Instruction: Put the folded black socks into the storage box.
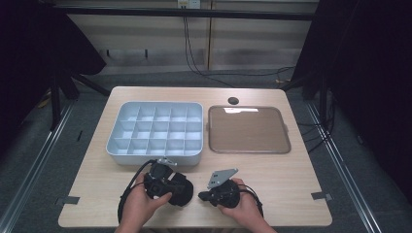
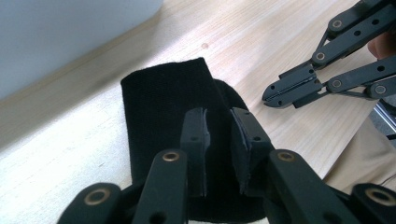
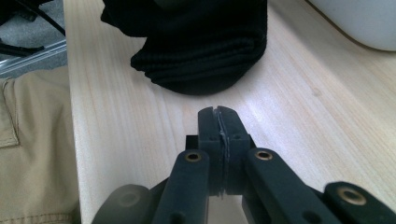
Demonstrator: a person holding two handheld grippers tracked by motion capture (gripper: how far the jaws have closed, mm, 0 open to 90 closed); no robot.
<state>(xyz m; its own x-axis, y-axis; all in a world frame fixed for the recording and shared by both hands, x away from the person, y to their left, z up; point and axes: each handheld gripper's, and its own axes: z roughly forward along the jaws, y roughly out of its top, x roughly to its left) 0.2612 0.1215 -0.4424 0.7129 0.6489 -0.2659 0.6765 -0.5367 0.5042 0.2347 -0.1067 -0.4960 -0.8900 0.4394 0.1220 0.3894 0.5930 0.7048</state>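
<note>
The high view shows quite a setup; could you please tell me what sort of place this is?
Probably a lab-style recording station rather than a home: a wooden table ringed by dark curtains, floor rails alongside, and cables trailing behind it.

On the desk (image 1: 286,184), a divided tray (image 1: 154,132) sits at centre left of the frame with a flat tray (image 1: 248,129) just to its right. Below the divided tray, near the lower edge, lies a folded cloth (image 1: 180,188); the left gripper (image 1: 158,180) is over it, and the right gripper (image 1: 204,195) lies just to its right.
</note>
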